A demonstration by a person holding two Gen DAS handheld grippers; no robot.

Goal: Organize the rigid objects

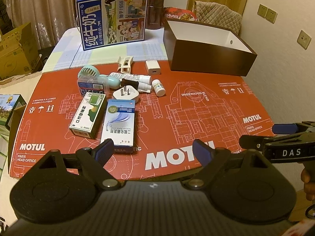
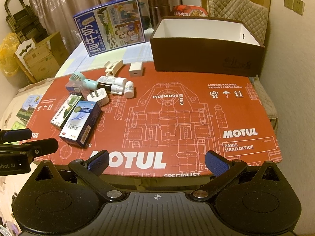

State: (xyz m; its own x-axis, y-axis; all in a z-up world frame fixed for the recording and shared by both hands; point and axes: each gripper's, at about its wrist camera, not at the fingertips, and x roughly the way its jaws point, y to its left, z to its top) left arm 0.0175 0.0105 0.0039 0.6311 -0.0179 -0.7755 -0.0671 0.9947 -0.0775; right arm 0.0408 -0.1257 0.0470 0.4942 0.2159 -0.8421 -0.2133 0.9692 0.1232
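The left gripper hangs wide open and empty over the near edge of the red cardboard sheet; the blue medicine box lies just ahead of its left finger, the green box beside that, and a white plug adapter and small white bottle farther ahead. The right gripper is likewise spread wide, holding nothing, with the brown open box far ahead and slightly right of it, and the clutter ahead to its left.
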